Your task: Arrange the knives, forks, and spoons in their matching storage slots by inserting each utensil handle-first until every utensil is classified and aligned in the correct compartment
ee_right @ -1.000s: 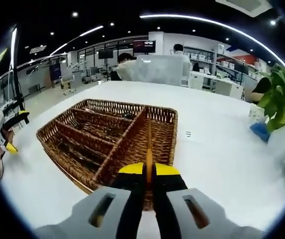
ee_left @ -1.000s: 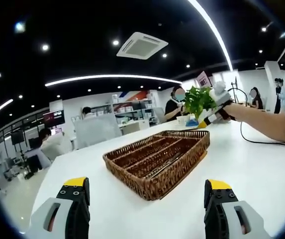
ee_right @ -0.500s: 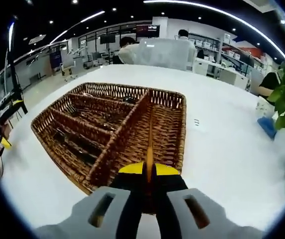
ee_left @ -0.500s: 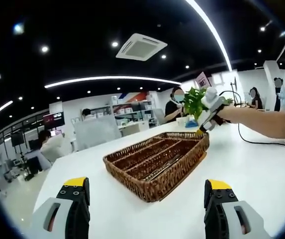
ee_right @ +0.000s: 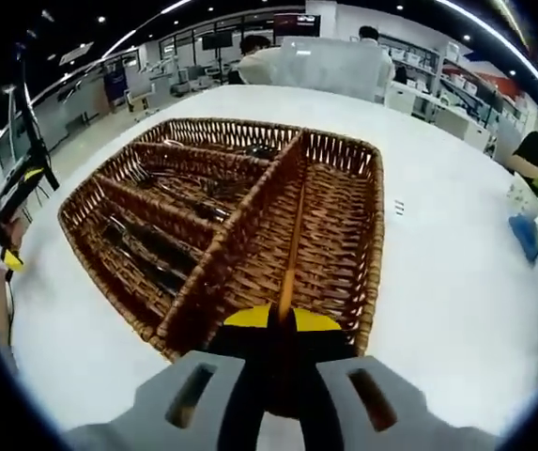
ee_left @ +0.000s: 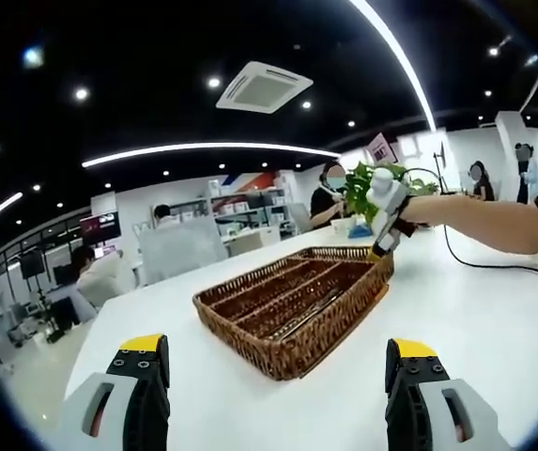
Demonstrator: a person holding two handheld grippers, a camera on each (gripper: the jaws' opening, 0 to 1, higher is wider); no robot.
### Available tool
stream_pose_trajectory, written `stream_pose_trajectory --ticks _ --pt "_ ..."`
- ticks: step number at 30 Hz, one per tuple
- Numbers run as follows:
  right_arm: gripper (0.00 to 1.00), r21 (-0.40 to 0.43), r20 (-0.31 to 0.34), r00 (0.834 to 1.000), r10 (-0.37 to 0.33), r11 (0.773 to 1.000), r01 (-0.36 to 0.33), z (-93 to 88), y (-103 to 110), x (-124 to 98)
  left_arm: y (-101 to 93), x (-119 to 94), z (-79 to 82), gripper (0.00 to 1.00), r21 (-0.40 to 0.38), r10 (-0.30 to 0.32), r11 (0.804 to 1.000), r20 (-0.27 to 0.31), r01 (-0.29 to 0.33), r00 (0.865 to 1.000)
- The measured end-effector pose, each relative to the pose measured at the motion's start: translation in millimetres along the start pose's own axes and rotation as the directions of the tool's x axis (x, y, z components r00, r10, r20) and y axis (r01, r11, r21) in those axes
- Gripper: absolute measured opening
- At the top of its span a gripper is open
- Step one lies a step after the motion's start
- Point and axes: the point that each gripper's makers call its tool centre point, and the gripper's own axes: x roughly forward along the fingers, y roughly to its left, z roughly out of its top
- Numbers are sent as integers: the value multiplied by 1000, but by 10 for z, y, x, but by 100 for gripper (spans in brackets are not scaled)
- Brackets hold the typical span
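Right gripper (ee_right: 282,319) clenches thin wooden-handled utensil (ee_right: 290,252) over brown woven wicker tray (ee_right: 374,235).
Left gripper (ee_left: 278,362) hangs with jaws spread wide above white table (ee_left: 494,329).

No text, label, brand or number can be read in either view. A small dark mark sits on the white table (ee_right: 438,282) just beside the wicker tray (ee_right: 374,235), too small to make out; the wall signs behind are blurred.
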Motion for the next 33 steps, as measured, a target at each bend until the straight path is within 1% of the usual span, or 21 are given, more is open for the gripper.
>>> stream_pose_trajectory --ticks 2,4,6,9,12,15,17,18,21,22,24,25,27,28,29,30,32,33 --pt "4 16 -37 999 9 1000 -8 -18 -19 14 4 0 -2 100 0 1 1000 0 -1 1000" --pt "4 13 -58 998 21 1000 -20 -35 -2 14 6 1 -5 100 1 1 1000 -1 -1 1000" --pt "4 8 -72 997 26 1000 -26 -41 2 21 9 2 -10 100 0 1 1000 -3 -1 1000" --pt "5 1 -74 997 27 1000 -27 -44 5 16 14 5 -15 100 1 1 1000 -4 -1 1000" --pt "5 -14 -56 998 31 999 -32 -20 -1 13 12 6 -11 100 2 -1 1000 -3 1 1000" --pt "7 -129 31 998 48 991 -44 79 7 -1 11 8 -7 100 1 -2 1000 -2 2 1000" --pt "6 -149 43 998 46 988 -40 66 11 -13 16 8 -8 100 0 -2 1000 -2 2 1000" --pt "7 -139 56 997 53 989 -44 64 31 -23 19 9 -10 100 -1 -1 1000 -2 1 1000" --pt "11 -135 73 996 49 990 -39 87 -6 -19 23 11 -20 100 -1 -1 1000 -4 1 1000" --pt "14 -143 98 993 71 988 -56 121 31 -32 24 11 -23 100 -2 -1 1000 -5 1 1000" --pt "24 -159 166 982 86 985 -59 229 57 -82 29 9 -24 100 -3 1 1000 -4 -1 1000" --pt "28 -154 178 979 102 985 -75 250 80 -111 30 8 -24 100 -5 0 1000 -4 0 1000" --pt "39 -170 190 976 104 983 -72 247 93 -171 28 6 -20 100 -4 0 1000 -3 -1 1000" --pt "44 -194 198 973 121 978 -82 254 124 -190 25 6 -20 100 -4 0 1000 -3 0 1000" --pt "46 -230 223 969 102 972 -49 297 79 -217 22 6 -20 100 -5 -1 1000 -3 1 1000" --pt "50 -245 250 964 95 969 -32 318 59 -263 21 8 -21 100 -5 -2 1000 -3 2 1000" --pt "63 -244 297 947 123 968 -50 382 75 -333 19 9 -22 100 -6 -3 1000 -3 3 1000" --pt "73 -216 323 938 127 975 -57 410 64 -391 18 9 -22 100 -6 -3 1000 -3 3 1000"
